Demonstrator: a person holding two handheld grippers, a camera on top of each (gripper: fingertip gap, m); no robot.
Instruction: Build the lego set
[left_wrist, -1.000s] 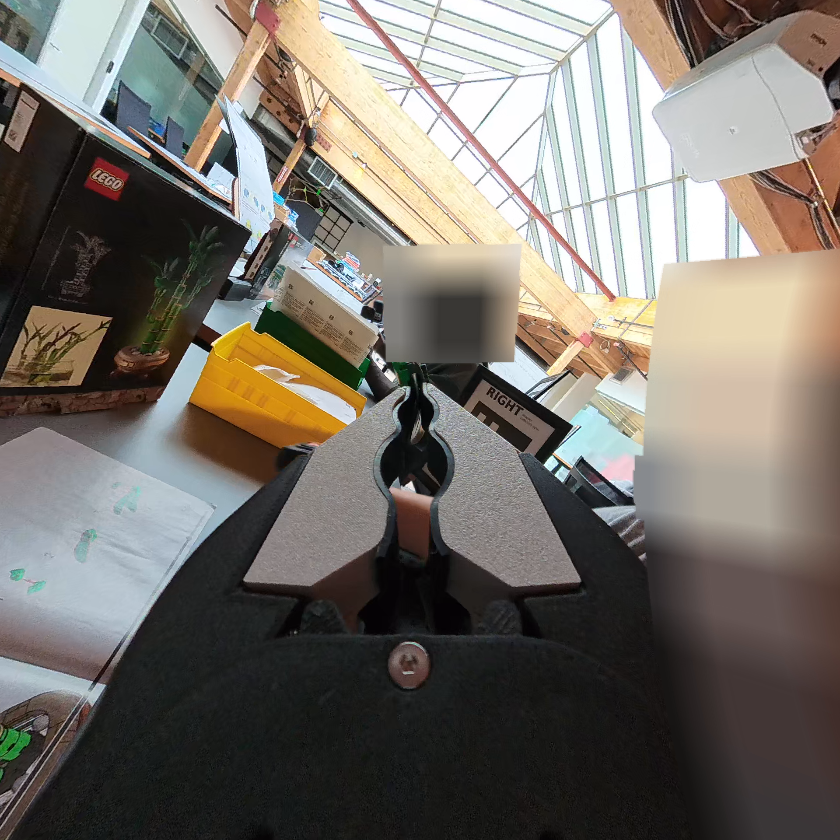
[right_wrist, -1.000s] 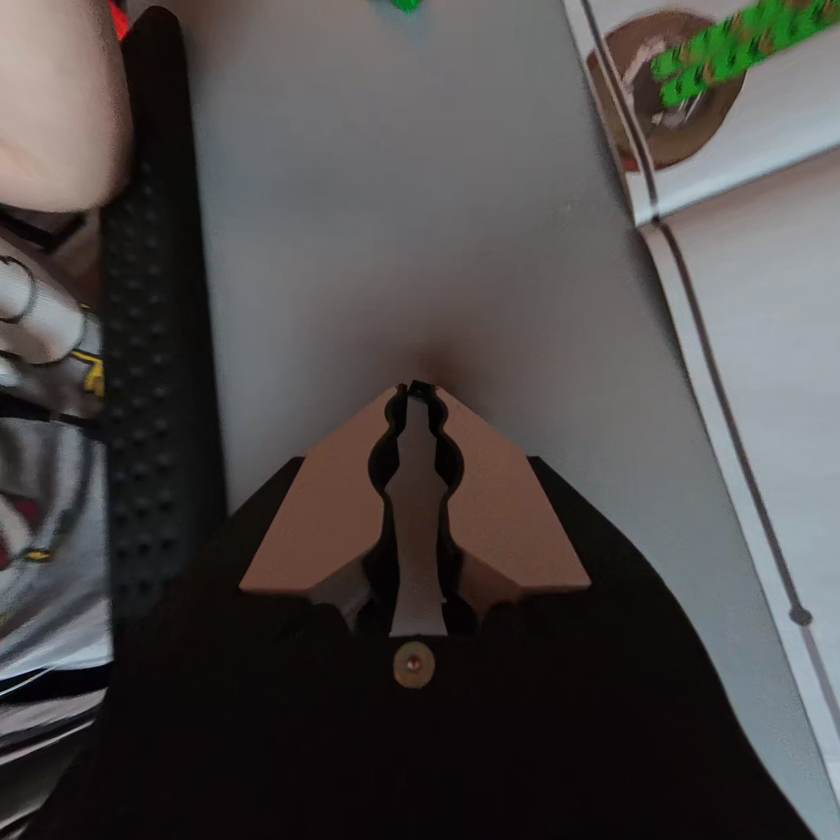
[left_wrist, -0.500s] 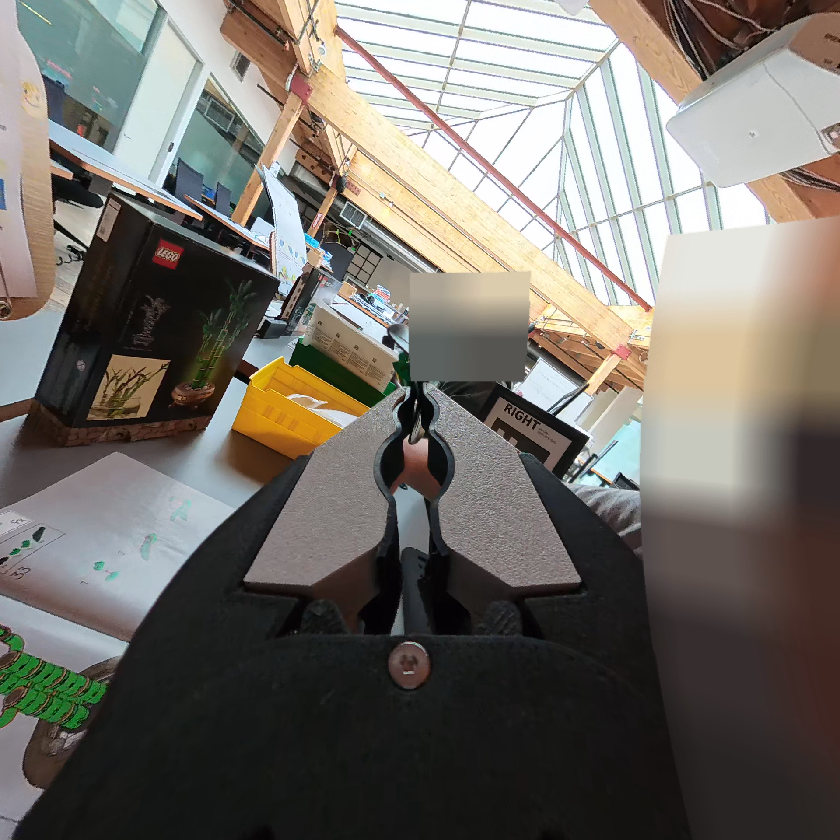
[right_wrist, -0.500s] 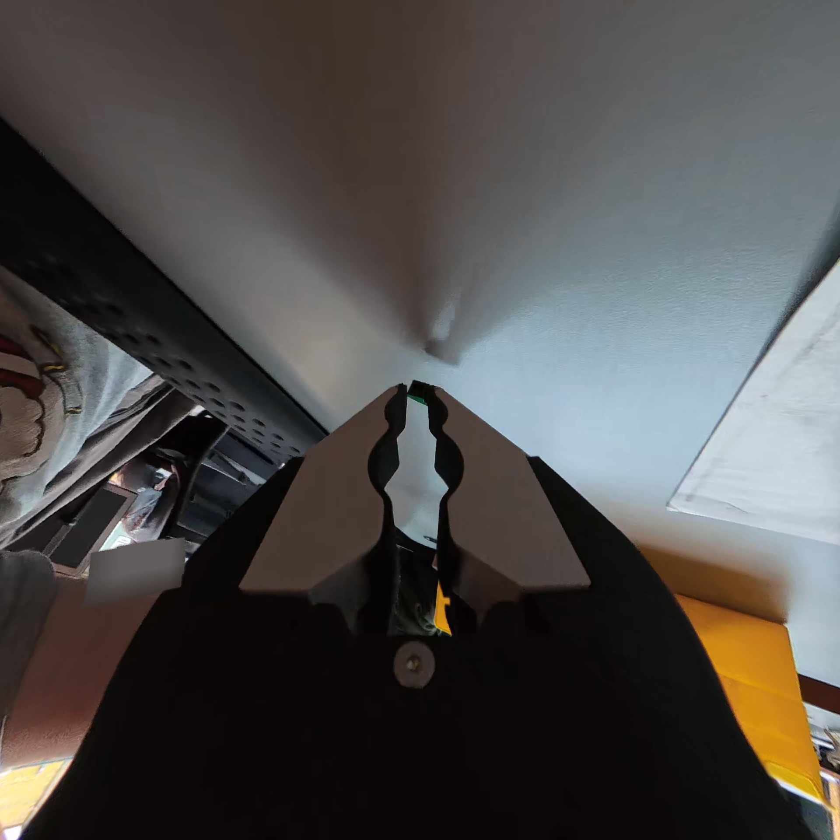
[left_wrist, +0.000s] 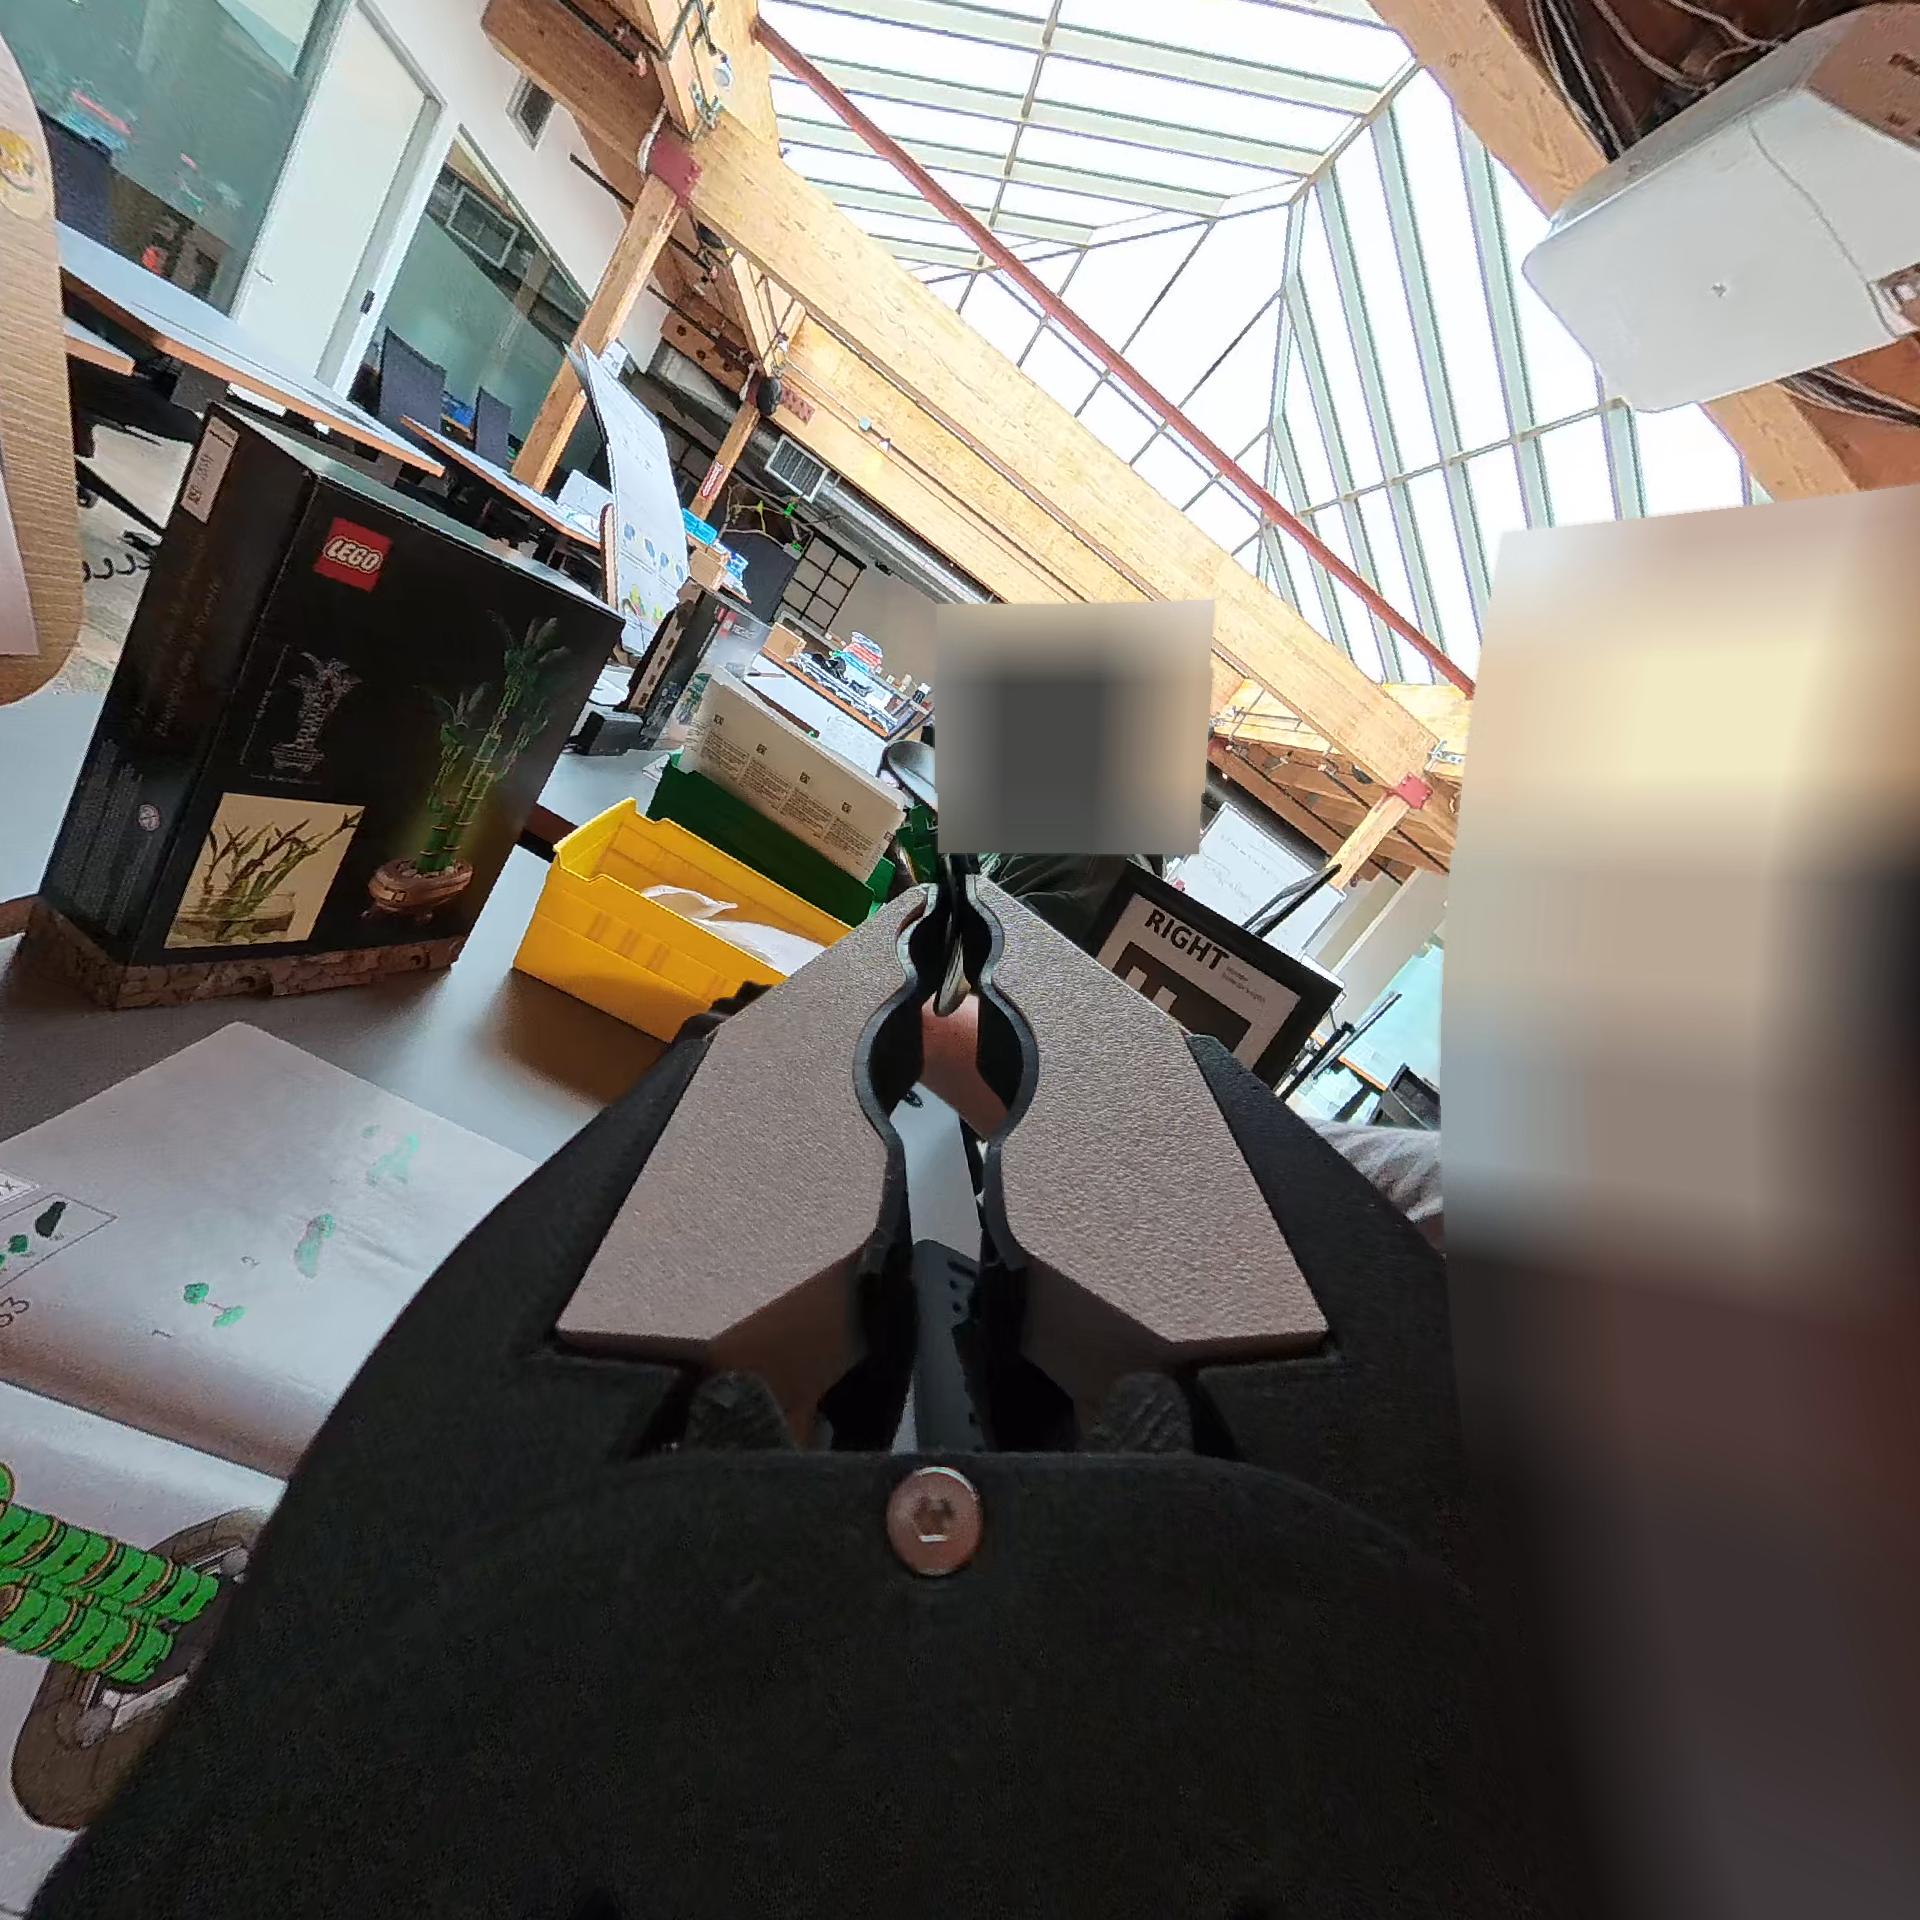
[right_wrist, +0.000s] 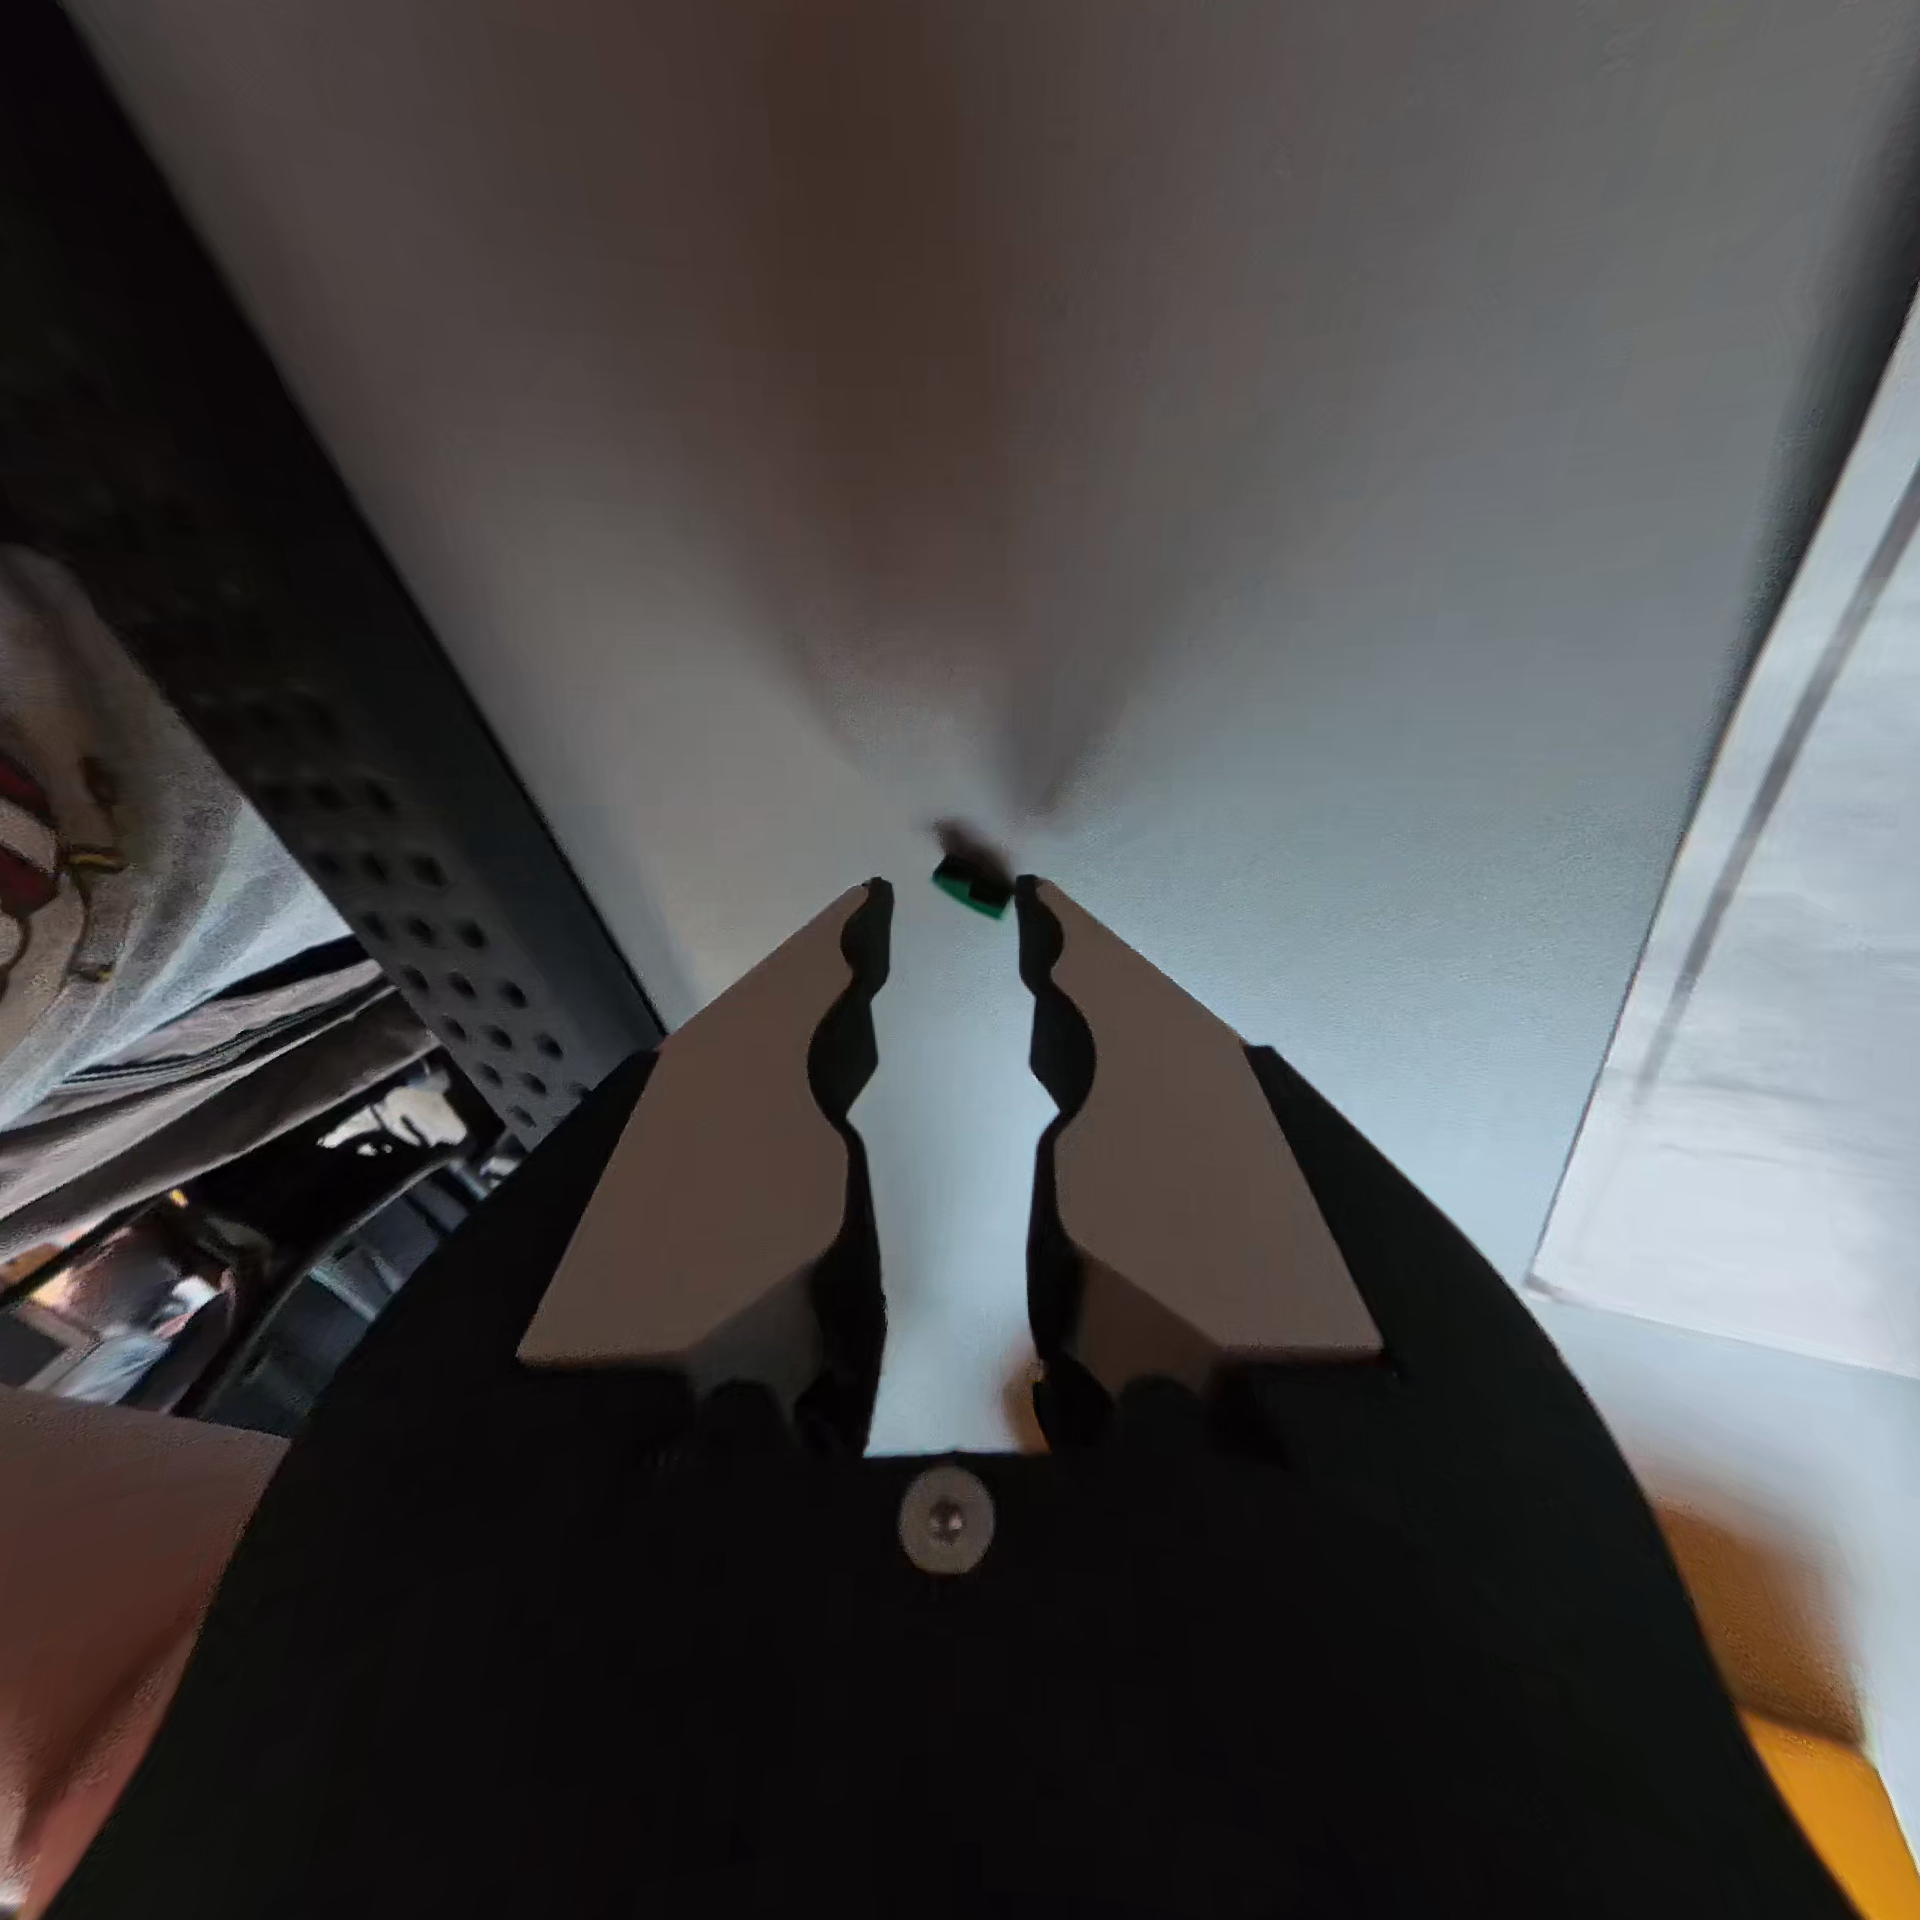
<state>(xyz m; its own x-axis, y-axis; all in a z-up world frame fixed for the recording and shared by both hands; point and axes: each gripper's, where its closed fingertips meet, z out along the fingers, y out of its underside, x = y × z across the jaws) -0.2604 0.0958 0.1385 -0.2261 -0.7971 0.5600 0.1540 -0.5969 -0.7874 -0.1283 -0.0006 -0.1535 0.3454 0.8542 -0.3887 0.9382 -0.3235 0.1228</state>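
Note:
In the right wrist view my right gripper (right_wrist: 954, 885) is open, close above the grey table (right_wrist: 1195, 520). A small green lego piece (right_wrist: 971, 896) lies on the table just past the fingertips, nearer the right finger and free of both. In the left wrist view my left gripper (left_wrist: 954, 896) is shut and raised, pointing over the table toward the ceiling. Something thin and dark sits at its tips; I cannot tell if it is held. The open instruction booklet (left_wrist: 208, 1247) lies at lower left, and its edge (right_wrist: 1787, 935) also shows in the right wrist view.
A black lego box (left_wrist: 312, 727) stands at the back left. A yellow bin (left_wrist: 623, 935) and a green bin (left_wrist: 758, 831) with a white box sit behind the booklet. A black-framed tag card (left_wrist: 1205, 966) is just right of the left gripper's tips. A perforated black edge (right_wrist: 343, 779) borders the table. The tips of one gripper are about 35 cm away from the tips of the other.
My right gripper has opened and the small green piece that was at its tips now lies on the table. The left gripper stays shut and has shifted only slightly.

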